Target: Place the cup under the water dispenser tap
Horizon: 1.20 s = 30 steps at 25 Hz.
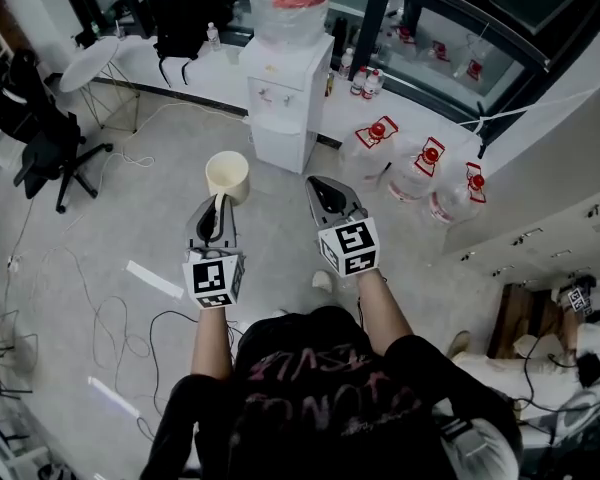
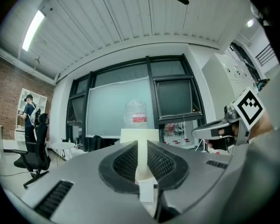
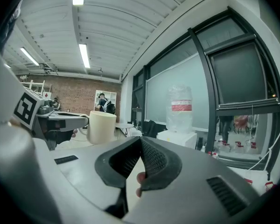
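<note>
Left gripper (image 1: 218, 206) pinches the cup (image 1: 227, 176) by its handle (largely hidden between the jaws); right gripper (image 1: 318, 184) pressed together, empty.

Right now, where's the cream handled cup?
Head view, left of centre: the cream handled cup is held by its handle in the left gripper, short of the white water dispenser, with the right gripper to its right.

Cup (image 1: 227, 176) at the tip of left gripper (image 1: 217, 208); right gripper (image 1: 322, 190) alongside, to its right. Water dispenser (image 1: 285, 98) beyond both, apart from cup. Bottles (image 1: 420, 173) on floor right of dispenser; office chair (image 1: 42, 148) far left.
</note>
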### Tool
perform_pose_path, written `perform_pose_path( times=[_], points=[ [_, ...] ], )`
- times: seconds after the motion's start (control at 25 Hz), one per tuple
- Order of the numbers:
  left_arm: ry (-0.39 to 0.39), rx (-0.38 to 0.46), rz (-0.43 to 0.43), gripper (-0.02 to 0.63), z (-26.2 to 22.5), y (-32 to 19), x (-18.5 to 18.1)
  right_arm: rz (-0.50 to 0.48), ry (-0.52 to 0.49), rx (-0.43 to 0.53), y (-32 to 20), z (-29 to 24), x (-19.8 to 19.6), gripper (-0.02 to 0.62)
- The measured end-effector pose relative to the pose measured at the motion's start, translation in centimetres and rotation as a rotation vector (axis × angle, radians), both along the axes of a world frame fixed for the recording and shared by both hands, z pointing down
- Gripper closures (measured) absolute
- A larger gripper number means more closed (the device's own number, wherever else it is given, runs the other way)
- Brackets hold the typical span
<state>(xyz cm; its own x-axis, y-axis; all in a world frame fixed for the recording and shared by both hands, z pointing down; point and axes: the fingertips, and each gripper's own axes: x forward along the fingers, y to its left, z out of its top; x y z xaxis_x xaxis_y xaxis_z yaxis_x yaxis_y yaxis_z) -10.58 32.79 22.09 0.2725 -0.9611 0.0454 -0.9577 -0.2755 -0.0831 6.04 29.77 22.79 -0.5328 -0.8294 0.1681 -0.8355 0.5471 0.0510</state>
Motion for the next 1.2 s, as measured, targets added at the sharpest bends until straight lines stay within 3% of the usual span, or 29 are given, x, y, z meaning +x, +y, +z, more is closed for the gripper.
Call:
perform_pose_path(
  times=[0.44, 1.2],
  points=[
    [-0.003, -0.052, -0.002, 0.560, 2.6, -6.5, -2.4, -0.010, -0.001, -0.049, -6.7, 2.8, -2.3, 0.580],
    [-0.002, -0.124, -0.038, 0.560, 6.2, -29.1, -0.2, -0.063, -0.041, -0.151, -30.4, 6.9, -0.5, 0.580]
  ],
)
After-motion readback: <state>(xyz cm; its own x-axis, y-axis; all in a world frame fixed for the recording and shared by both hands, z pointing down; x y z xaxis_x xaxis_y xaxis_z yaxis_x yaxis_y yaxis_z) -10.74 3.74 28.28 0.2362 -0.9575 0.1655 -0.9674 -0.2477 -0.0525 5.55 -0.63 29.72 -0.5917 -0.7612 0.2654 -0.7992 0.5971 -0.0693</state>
